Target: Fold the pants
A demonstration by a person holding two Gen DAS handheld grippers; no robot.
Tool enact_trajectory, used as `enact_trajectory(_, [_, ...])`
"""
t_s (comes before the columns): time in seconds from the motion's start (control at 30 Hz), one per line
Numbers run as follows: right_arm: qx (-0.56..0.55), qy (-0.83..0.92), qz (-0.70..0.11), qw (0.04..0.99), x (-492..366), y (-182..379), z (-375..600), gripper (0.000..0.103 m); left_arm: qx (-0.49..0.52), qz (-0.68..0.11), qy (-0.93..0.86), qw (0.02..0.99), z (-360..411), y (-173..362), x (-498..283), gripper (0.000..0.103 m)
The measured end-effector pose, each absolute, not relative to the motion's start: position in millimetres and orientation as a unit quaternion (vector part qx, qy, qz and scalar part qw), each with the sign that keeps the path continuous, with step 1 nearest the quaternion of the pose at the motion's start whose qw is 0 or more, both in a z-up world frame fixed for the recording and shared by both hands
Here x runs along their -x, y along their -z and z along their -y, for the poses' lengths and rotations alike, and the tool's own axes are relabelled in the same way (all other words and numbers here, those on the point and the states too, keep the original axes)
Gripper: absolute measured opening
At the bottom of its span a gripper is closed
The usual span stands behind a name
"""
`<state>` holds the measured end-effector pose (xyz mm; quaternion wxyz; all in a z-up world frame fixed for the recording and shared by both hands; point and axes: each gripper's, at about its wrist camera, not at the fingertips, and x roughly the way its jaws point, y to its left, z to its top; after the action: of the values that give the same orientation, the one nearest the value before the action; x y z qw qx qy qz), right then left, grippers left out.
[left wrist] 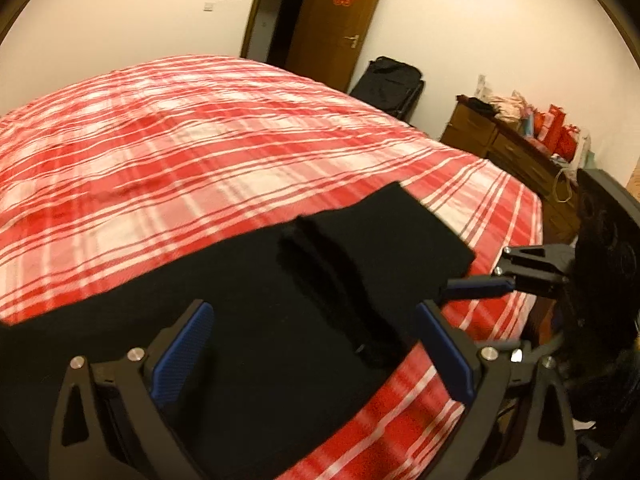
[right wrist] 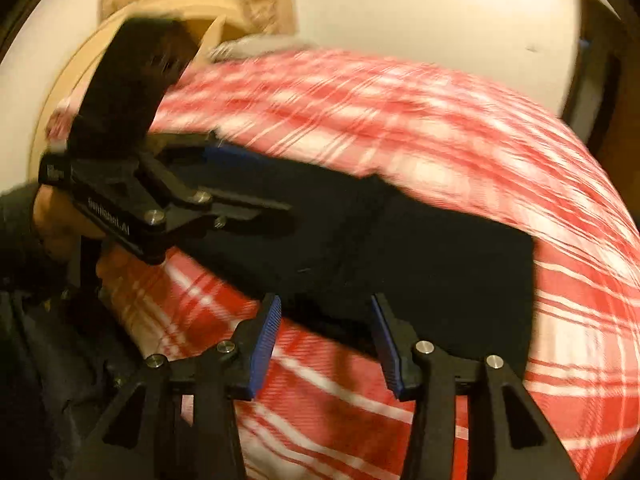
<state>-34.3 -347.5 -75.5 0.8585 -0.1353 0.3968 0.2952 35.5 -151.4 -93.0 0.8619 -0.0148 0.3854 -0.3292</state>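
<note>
Black pants (left wrist: 280, 300) lie flat on a red and white plaid bedspread (left wrist: 180, 140), near the bed's front edge. My left gripper (left wrist: 316, 312) is open just above the pants, its blue pads wide apart. The right gripper shows at the right of this view (left wrist: 480, 286), beside the pants' right end. In the right wrist view the pants (right wrist: 420, 248) lie ahead of my right gripper (right wrist: 326, 304), which is open over their near edge. The left gripper (right wrist: 248, 184) shows at the left there, its fingers spread over the pants' far end.
A brown door (left wrist: 336, 24) stands at the back. A black bag (left wrist: 388, 84) leans on the wall. A wooden dresser (left wrist: 512, 152) with red bags is at the right of the bed. A wooden headboard (right wrist: 80, 64) is behind the bed.
</note>
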Motion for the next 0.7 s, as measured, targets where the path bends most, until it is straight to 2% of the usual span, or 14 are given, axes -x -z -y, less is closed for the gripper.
enact_trajectory(0.13, [0.065, -0.262, -0.369, 0.889, 27.5, 64.9, 391.0, 0.048, 0.022, -0.405, 0.351, 0.844, 175.1, 100.1, -47.1, 0.078])
enact_trajectory(0.27, [-0.004, -0.242, -0.333, 0.911, 23.0, 56.2, 421.1, 0.048, 0.043, -0.432, 0.351, 0.830, 192.1, 111.7, -59.7, 0.074])
enact_trajectory(0.33, [-0.033, -0.235, -0.322, 0.917, 20.9, 55.7, 428.6, 0.048, 0.056, -0.440, 0.350, 0.825, 196.4, 115.2, -63.3, 0.063])
enact_trajectory(0.37, [-0.044, -0.232, -0.316, 0.919, 20.9, 56.2, 431.3, 0.048, 0.060, -0.440, 0.346, 0.826, 198.0, 116.2, -64.1, 0.060])
enact_trajectory(0.4, [-0.053, -0.229, -0.311, 0.921, 21.1, 57.0, 433.3, 0.048, 0.059, -0.439, 0.342, 0.829, 199.3, 116.4, -64.0, 0.051])
enact_trajectory(0.43, [-0.060, -0.226, -0.308, 0.922, 21.1, 57.7, 435.2, 0.048, 0.055, -0.440, 0.339, 0.830, 200.3, 116.4, -64.0, 0.035])
enact_trajectory(0.5, [-0.068, -0.216, -0.301, 0.926, 21.1, 59.9, 438.8, 0.049, 0.055, -0.444, 0.343, 0.826, 197.8, 114.7, -64.0, 0.009])
enact_trajectory(0.7, [-0.093, -0.183, -0.294, 0.933, 17.9, 63.7, 455.2, 0.054, 0.094, -0.434, 0.350, 0.825, 169.1, 96.7, -60.6, 0.007])
